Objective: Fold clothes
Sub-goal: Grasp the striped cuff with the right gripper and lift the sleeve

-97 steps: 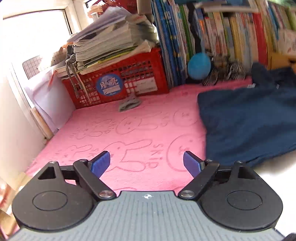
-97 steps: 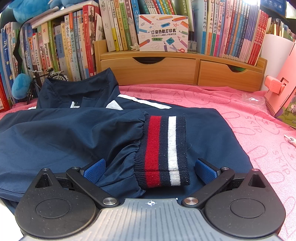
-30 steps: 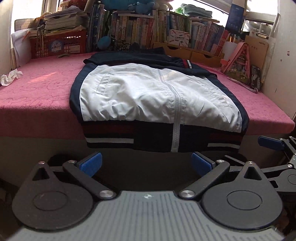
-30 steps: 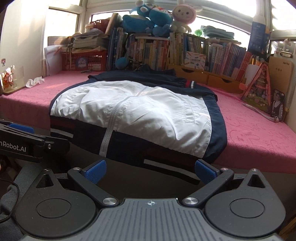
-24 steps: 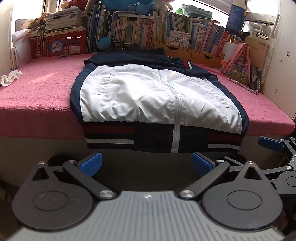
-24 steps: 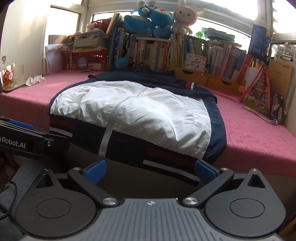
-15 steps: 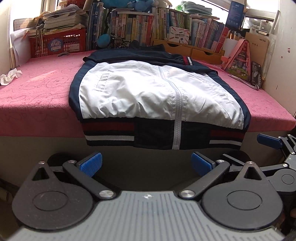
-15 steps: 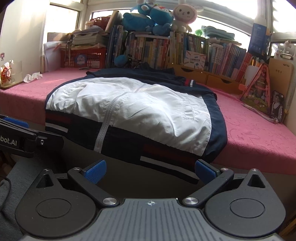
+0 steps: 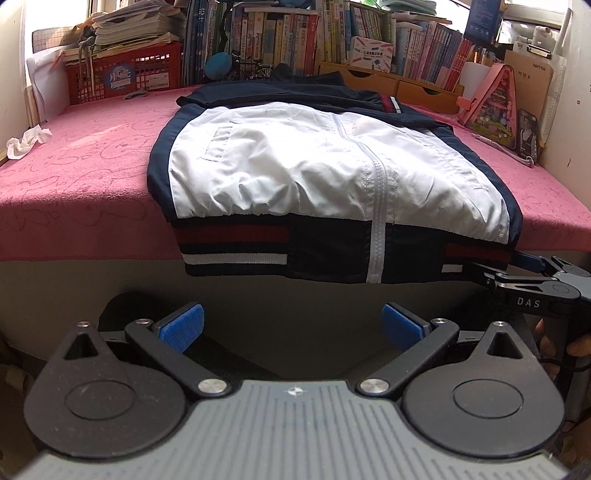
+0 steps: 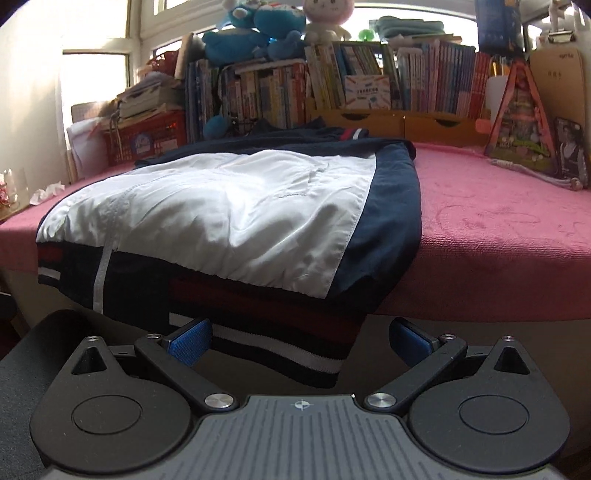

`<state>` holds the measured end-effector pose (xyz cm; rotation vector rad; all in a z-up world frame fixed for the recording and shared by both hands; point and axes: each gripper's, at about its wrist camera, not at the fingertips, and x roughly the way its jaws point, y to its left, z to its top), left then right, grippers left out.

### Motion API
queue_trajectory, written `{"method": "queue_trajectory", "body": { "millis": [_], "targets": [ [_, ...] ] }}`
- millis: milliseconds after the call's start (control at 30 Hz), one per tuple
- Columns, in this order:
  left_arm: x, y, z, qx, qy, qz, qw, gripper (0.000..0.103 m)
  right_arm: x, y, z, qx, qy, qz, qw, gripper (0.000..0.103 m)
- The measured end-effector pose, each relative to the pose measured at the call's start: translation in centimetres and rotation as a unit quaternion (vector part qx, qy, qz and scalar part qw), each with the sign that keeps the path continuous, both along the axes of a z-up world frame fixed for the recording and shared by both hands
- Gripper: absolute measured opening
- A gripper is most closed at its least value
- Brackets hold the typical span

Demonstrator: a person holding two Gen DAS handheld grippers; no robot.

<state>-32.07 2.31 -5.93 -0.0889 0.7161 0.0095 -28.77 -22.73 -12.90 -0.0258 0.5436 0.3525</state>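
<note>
A white and navy jacket [image 9: 314,166] lies front-up on the pink-covered table [image 9: 81,177]. Its striped hem [image 9: 236,247] hangs over the front edge. My left gripper [image 9: 291,325] is open below that edge, in front of the hem's left half and apart from it. In the left wrist view my right gripper [image 9: 495,264] sits at the hem's right corner. In the right wrist view the right gripper [image 10: 301,341] is open, and the striped hem corner [image 10: 280,350] hangs between its blue pads [image 10: 190,343]. The jacket [image 10: 221,221] fills the table's near side.
Books [image 9: 369,33] and a wooden drawer unit [image 9: 402,85] line the back. A red crate [image 9: 125,74] piled with papers stands back left, with crumpled tissue [image 9: 26,142] nearer. A pink triangular stand [image 9: 491,99] is at the right. A hand [image 9: 576,347] holds the right gripper.
Both grippers came off the tabletop to its front edge. In the last half second the right gripper pushed forward and the hem corner now hangs between its fingers; the left edged closer.
</note>
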Motion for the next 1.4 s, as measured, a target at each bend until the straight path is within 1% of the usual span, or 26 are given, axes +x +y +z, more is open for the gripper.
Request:
{"method": "queue_trajectory", "body": {
  "millis": [33,67,167,200,233,267,300,367,500,600,767,800,900,967,1067,1133,1233,1300,1400],
  "targets": [
    [0.0,-0.1,0.0,0.002,0.0,-0.002,1.0,0.103,0.5,-0.3,-0.1,0.015,0.011,0.003,1.0,0.102],
    [-0.1,-0.1,0.1,0.003,-0.001,-0.003,1.0,0.103,1.0,-0.6,-0.1,0.03,0.022,0.005,0.999,0.097],
    [-0.3,-0.1,0.3,0.009,-0.009,-0.011,0.9999,0.103,2.4,-1.5,-0.4,0.075,0.055,0.013,0.996,0.068],
    [-0.4,-0.2,0.3,0.012,-0.011,-0.016,0.9997,0.103,2.6,-1.8,-0.2,0.085,0.062,0.011,0.994,0.056],
    [-0.4,-0.2,0.4,0.016,-0.012,-0.021,0.9996,0.103,2.4,-2.1,0.1,0.095,0.069,0.005,0.993,0.051],
    [-0.3,-0.3,0.3,0.02,-0.012,-0.027,0.9994,0.103,2.2,-2.7,0.5,0.113,0.079,0.003,0.991,0.044],
    [-0.2,-0.4,0.3,0.025,-0.011,-0.033,0.9991,0.103,2.0,-3.3,1.1,0.132,0.089,0.001,0.987,0.032],
    [-0.1,-0.5,0.2,0.032,-0.01,-0.044,0.9985,0.103,1.7,-4.4,2.4,0.165,0.103,-0.002,0.981,0.02],
    [0.6,-0.9,0.3,0.03,-0.014,-0.058,0.9977,0.103,1.6,-5.5,5.2,0.23,0.112,0.0,0.967,0.016],
    [0.9,-1.1,0.9,0.025,-0.024,-0.072,0.9968,0.103,2.5,-5.7,7.5,0.29,0.118,0.012,0.95,0.013],
    [1.6,-0.9,2.5,0.028,-0.046,-0.09,0.9945,0.103,6.8,-4.8,11.8,0.365,0.113,0.043,0.923,0.013],
    [1.8,-0.7,2.8,0.028,-0.049,-0.088,0.9945,0.103,7.9,-4.3,12.6,0.37,0.11,0.047,0.921,0.013],
    [2.7,0.2,3.6,0.029,-0.055,-0.074,0.9953,0.103,12.0,-2.3,14.7,0.359,0.098,0.054,0.927,0.013],
    [3.4,0.8,4.0,0.034,-0.057,-0.063,0.9958,0.103,15.0,-0.7,15.5,0.346,0.093,0.049,0.932,0.013],
    [4.5,1.7,4.5,0.046,-0.059,-0.046,0.9962,0.103,20.6,1.0,15.4,0.343,0.106,0.024,0.933,0.012],
    [5.3,1.9,4.7,0.061,-0.058,-0.044,0.9954,0.103,24.3,1.4,14.6,0.353,0.124,0.004,0.927,0.012],
    [7.2,1.8,4.7,0.094,-0.057,-0.053,0.9925,0.103,29.3,2.0,12.7,0.363,0.151,-0.023,0.919,0.013],
    [8.8,1.5,4.1,0.121,-0.05,-0.063,0.9894,0.103,31.5,2.4,11.2,0.356,0.167,-0.033,0.919,0.013],
    [11.1,0.9,2.8,0.158,-0.034,-0.077,0.9839,0.103,33.4,3.0,8.5,0.348,0.194,-0.038,0.916,0.013]
  ]
}}
